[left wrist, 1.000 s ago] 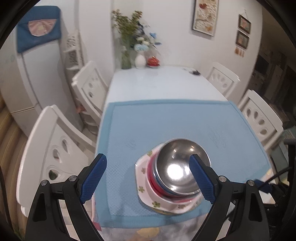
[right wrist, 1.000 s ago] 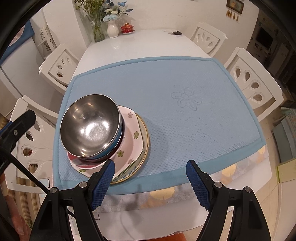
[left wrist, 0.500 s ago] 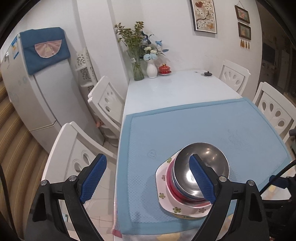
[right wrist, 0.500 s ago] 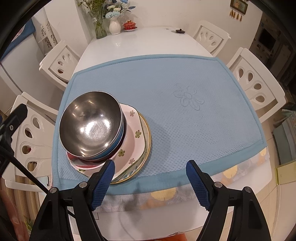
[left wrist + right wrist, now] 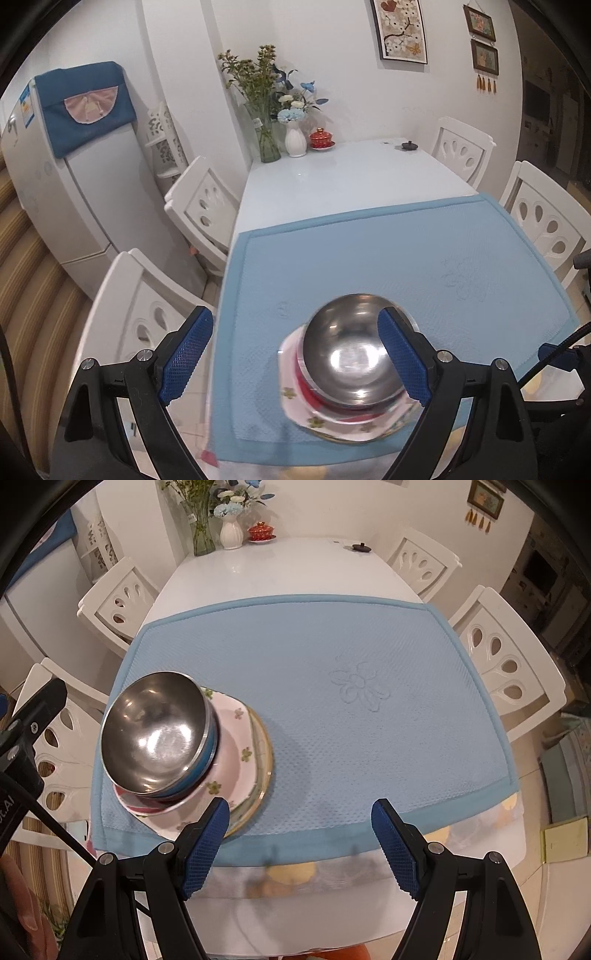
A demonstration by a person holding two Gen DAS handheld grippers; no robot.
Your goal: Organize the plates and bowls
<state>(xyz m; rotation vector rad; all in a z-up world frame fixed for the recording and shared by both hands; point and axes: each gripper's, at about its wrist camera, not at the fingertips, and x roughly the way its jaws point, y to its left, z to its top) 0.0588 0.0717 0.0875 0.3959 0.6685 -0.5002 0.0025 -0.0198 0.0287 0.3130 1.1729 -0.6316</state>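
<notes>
Right wrist view shows a steel bowl [image 5: 155, 734] stacked on plates [image 5: 240, 760] at the blue mat's [image 5: 351, 701] near-left corner, right gripper [image 5: 299, 843] spread wide; left wrist view alone shows the fridge [image 5: 74, 177], left gripper [image 5: 291, 354] spread empty above the stack.

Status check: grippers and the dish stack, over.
Left hand-held gripper open, empty. Right hand-held gripper open, empty. Steel bowl tops stack on floral plate, blue mat. Nothing blocking.

Home dining room: table [image 5: 354, 177], chairs [image 5: 463, 147], fridge [image 5: 74, 192].
</notes>
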